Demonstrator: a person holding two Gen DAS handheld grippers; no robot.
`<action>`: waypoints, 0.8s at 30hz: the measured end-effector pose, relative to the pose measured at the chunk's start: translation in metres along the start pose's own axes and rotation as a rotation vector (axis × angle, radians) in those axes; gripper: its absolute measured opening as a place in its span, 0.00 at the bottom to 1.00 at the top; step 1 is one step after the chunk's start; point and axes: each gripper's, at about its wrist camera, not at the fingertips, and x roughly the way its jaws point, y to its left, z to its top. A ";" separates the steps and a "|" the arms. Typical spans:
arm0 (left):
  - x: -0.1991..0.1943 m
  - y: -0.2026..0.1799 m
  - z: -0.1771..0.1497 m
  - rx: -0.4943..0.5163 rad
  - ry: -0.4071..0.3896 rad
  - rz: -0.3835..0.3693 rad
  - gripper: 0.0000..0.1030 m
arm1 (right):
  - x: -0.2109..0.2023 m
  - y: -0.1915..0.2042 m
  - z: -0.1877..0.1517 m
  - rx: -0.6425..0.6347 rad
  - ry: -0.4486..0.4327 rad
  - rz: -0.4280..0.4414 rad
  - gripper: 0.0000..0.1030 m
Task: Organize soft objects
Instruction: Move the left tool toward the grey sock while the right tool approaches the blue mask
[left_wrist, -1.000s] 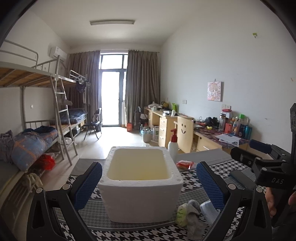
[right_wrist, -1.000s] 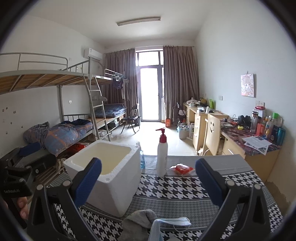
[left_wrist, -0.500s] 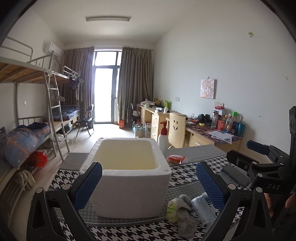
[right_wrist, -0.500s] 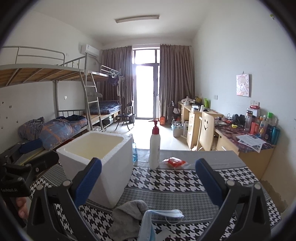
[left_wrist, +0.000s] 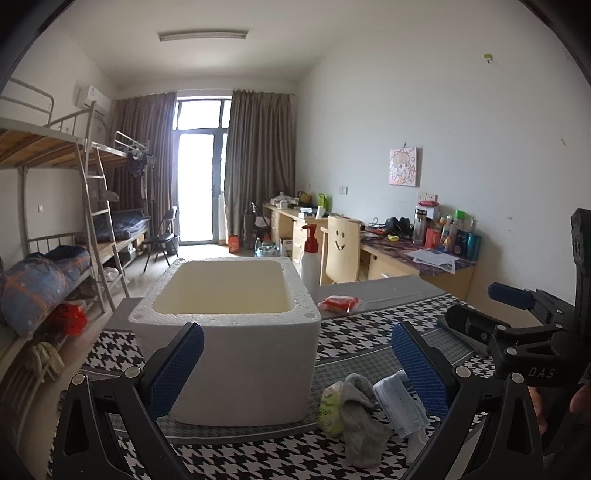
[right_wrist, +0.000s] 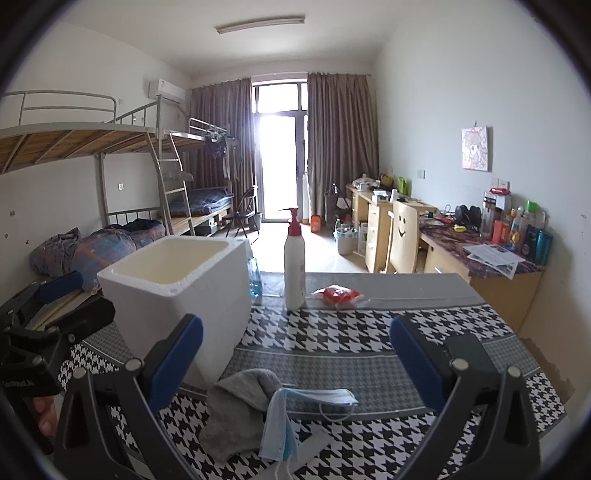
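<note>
My left gripper (left_wrist: 297, 363) gapes wide, nothing in it, foam box (left_wrist: 236, 332) straight ahead on the houndstooth surface (left_wrist: 369, 332). Grey sock (left_wrist: 360, 413) and blue face mask (left_wrist: 399, 402) lie heaped low, by its right finger. My right gripper (right_wrist: 295, 360) also spread, empty; the same sock (right_wrist: 240, 406) and mask (right_wrist: 291, 417) lie between its fingers, below. Pump bottle (right_wrist: 294, 264) ahead.
</note>
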 end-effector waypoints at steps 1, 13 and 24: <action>0.001 -0.001 -0.001 0.001 0.002 0.004 0.99 | 0.000 0.000 -0.001 -0.003 0.000 -0.004 0.99; 0.018 -0.011 -0.016 -0.001 0.052 -0.053 0.99 | 0.004 -0.010 -0.020 0.011 0.037 -0.033 0.99; 0.029 -0.020 -0.027 0.016 0.101 -0.096 0.99 | 0.011 -0.016 -0.033 0.022 0.091 -0.041 0.99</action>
